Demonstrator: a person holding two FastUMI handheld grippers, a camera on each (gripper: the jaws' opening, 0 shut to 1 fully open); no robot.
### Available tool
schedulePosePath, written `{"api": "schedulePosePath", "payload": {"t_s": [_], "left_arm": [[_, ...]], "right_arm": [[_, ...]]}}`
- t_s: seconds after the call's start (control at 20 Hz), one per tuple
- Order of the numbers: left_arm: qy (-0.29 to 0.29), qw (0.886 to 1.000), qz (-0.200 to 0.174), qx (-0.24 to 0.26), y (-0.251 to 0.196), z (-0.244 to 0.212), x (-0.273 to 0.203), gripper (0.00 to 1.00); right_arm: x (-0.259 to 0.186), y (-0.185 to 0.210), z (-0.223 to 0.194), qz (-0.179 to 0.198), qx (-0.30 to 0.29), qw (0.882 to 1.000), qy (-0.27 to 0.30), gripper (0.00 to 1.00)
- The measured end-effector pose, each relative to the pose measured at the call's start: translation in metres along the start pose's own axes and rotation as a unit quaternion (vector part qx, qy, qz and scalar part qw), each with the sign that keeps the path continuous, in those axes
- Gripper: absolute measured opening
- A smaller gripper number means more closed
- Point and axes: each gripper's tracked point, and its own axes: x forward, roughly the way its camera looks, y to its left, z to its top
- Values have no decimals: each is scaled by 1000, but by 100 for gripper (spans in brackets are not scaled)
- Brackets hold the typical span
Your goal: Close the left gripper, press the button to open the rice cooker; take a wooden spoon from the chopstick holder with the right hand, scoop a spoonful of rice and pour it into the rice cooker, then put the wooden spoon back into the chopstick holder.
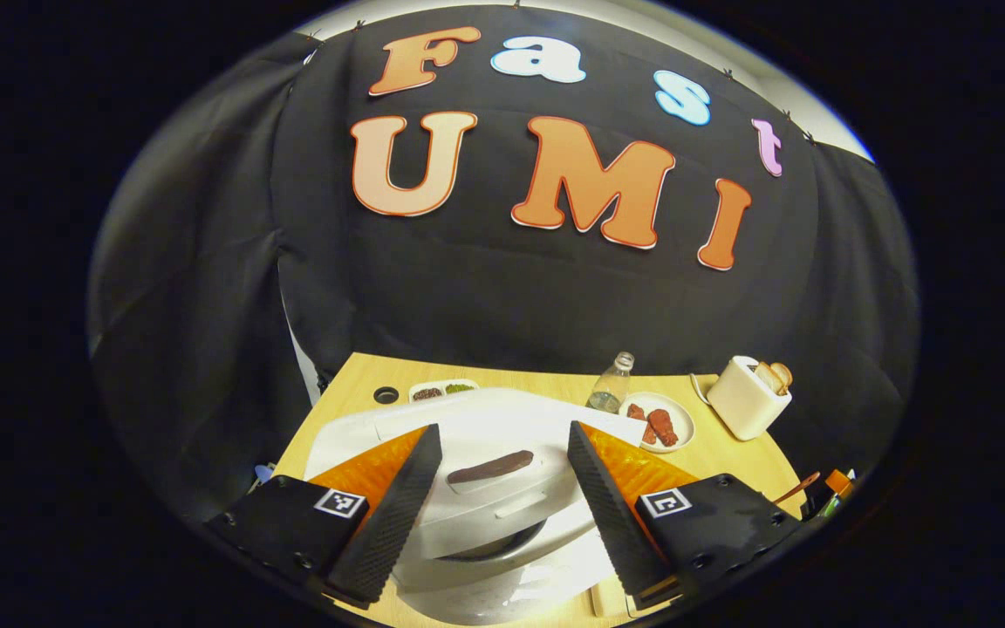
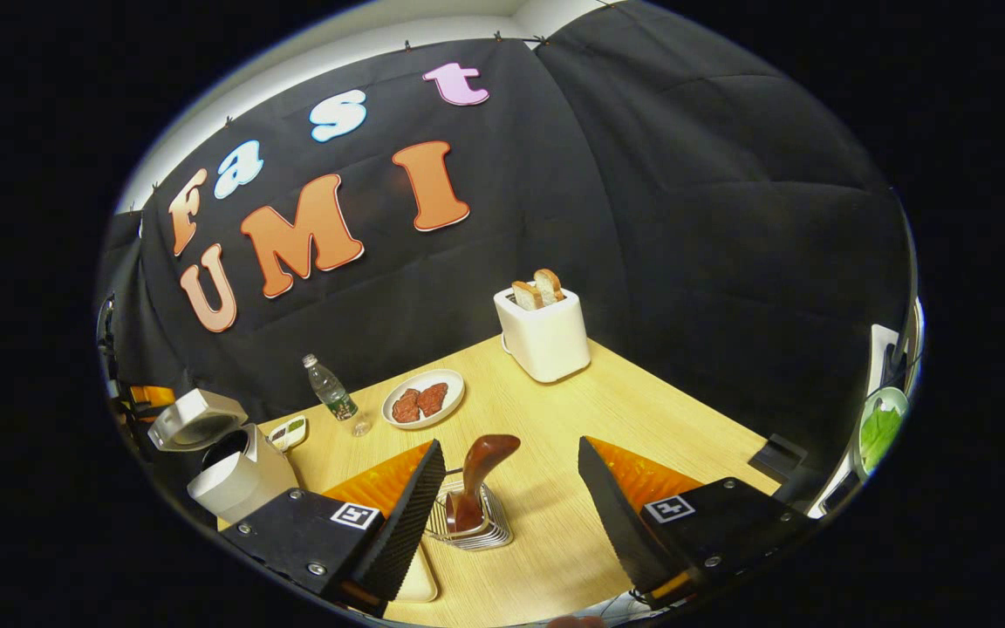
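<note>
The white rice cooker (image 1: 502, 523) lies right under my left gripper (image 1: 503, 429), which is open, its fingers spread to either side of the lid's dark handle strip (image 1: 489, 468). In the right gripper view the rice cooker (image 2: 236, 475) stands at the far left with its lid (image 2: 195, 420) tilted up. A wooden spoon (image 2: 481, 467) stands upright in the wire chopstick holder (image 2: 472, 523). My right gripper (image 2: 509, 448) is open, and the spoon's top sits between its fingers without touching them.
A white toaster (image 2: 544, 336) with bread slices stands at the table's far corner. A plate of red pieces (image 2: 422, 399), a water bottle (image 2: 328, 388) and a small condiment dish (image 2: 289, 430) lie between the toaster and the cooker. A pale wooden board (image 2: 415, 576) lies beside the holder.
</note>
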Motion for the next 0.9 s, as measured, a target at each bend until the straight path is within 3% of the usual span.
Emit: {"api": "schedulePosePath", "payload": {"t_s": [0.4, 0.6, 0.65, 0.8, 0.9], "left_arm": [[44, 998, 33, 16, 7, -49, 19, 100], [94, 994, 44, 39, 8, -95, 27, 100], [61, 996, 41, 56, 6, -86, 29, 100], [57, 997, 35, 29, 7, -90, 30, 100], [39, 997, 34, 56, 4, -87, 27, 100]], "right_arm": [[-19, -17, -19, -7, 10, 1000, 19, 95], [-24, -18, -16, -9, 17, 1000, 14, 95], [-25, -19, -15, -8, 15, 1000, 13, 95], [-29, -16, -13, -6, 6, 1000, 11, 95], [-31, -13, -14, -3, -5, 1000, 13, 95]]}}
